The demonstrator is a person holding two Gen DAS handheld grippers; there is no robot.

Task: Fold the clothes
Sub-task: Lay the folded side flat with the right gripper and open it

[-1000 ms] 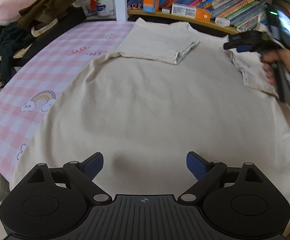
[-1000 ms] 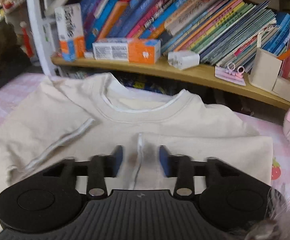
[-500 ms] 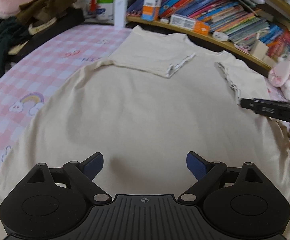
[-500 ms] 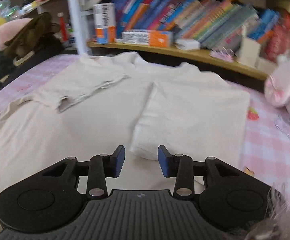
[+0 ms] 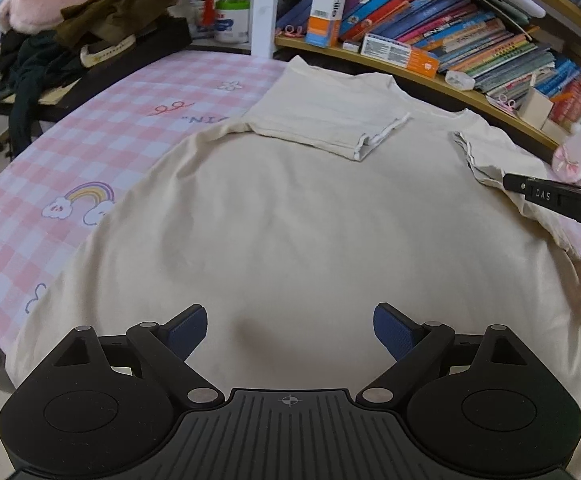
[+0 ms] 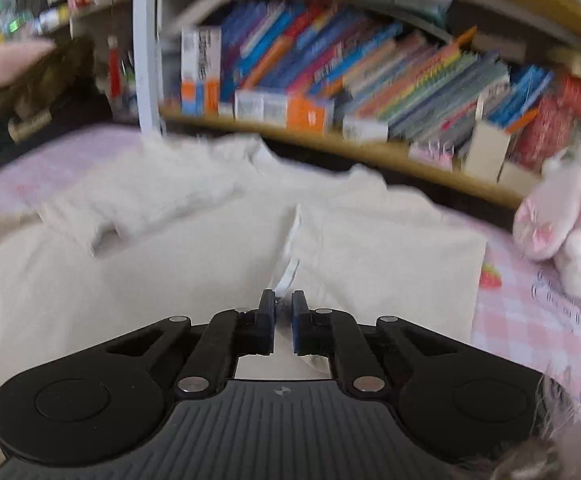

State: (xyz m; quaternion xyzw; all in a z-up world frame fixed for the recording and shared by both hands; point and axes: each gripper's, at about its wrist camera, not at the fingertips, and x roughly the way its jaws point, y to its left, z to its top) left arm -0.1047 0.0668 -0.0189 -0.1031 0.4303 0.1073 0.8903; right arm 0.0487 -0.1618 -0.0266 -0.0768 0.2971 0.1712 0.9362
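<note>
1. A cream T-shirt (image 5: 290, 216) is lying spread flat on the pink checked bedsheet (image 5: 102, 128), collar toward the bookshelf (image 5: 442, 80). Both sleeves are already lying folded inward over the body.
2. The right gripper (image 6: 283, 312) is sitting low over the shirt's right side, fingers nearly together. A white sliver of the folded sleeve's hem (image 6: 290, 270) is showing between the tips; whether it is truly pinched, cannot tell.
3. The left gripper (image 5: 290, 328) is hovering over the lower body of the shirt, fingers spread wide, grasping nothing.
4. Judgement: sleeve folding looks finished and the body fold is coming next, calling for a grip on the lower hem.
</note>
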